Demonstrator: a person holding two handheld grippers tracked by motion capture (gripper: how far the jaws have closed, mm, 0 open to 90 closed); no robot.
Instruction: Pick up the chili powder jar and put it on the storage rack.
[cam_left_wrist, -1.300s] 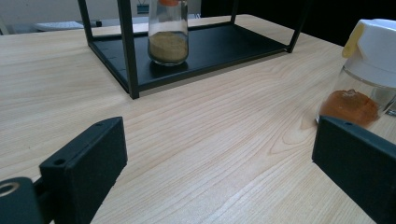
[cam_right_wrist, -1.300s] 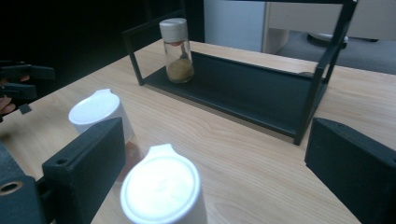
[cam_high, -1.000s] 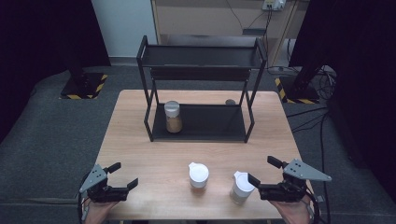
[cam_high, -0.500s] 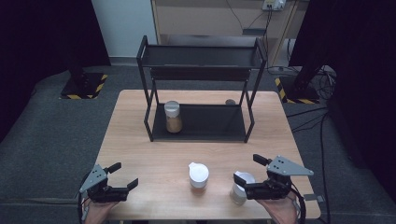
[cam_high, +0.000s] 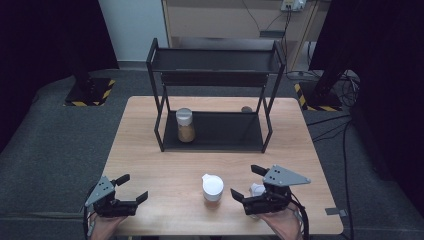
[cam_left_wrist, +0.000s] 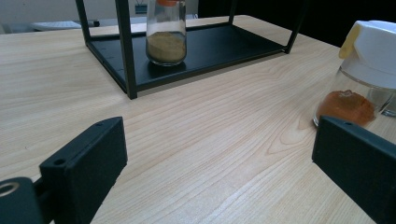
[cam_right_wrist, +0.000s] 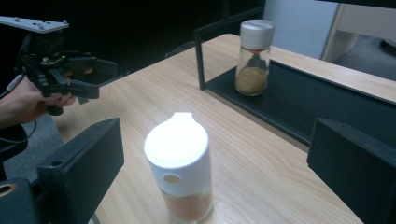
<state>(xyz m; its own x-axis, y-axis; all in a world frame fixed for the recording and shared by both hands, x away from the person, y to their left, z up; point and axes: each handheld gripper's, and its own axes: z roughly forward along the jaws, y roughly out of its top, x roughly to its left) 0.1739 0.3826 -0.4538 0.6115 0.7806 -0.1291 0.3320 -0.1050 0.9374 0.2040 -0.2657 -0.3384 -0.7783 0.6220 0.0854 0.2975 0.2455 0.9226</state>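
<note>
- Item: spice jar (cam_right_wrist: 180, 158), glass with a white flip cap and orange-brown powder at the bottom. It is stood upright on the wooden counter (cam_high: 165, 165), at the near right. Its long axis is vertical.
- Right gripper (cam_high: 243, 181): held by the person's right hand (cam_high: 282, 227) with the jaws spread wide. In the right gripper view one black jaw is seen on each side of the jar, with clear gaps, and nothing is pinched. In the high view the jar's cap (cam_high: 257, 189) is partly covered by the gripper's grey plate.
- Governing relation: the jar is judged to lie between or just ahead of the open jaws, on their centre line. The jaws are level with its upper body and cap, square to its upright axis. How far in it sits cannot be told exactly.
- Left gripper (cam_high: 135, 186): spread open and empty at the near left corner, well apart from this jar. The right gripper is clearly the nearer.
- Second capped jar (cam_high: 212, 186): upright just left of the right gripper, between the two grippers.
- Black rack (cam_high: 217, 137): at the far side. One capped jar of tan powder (cam_high: 185, 125) is stood at the left of its lower shelf.
</note>
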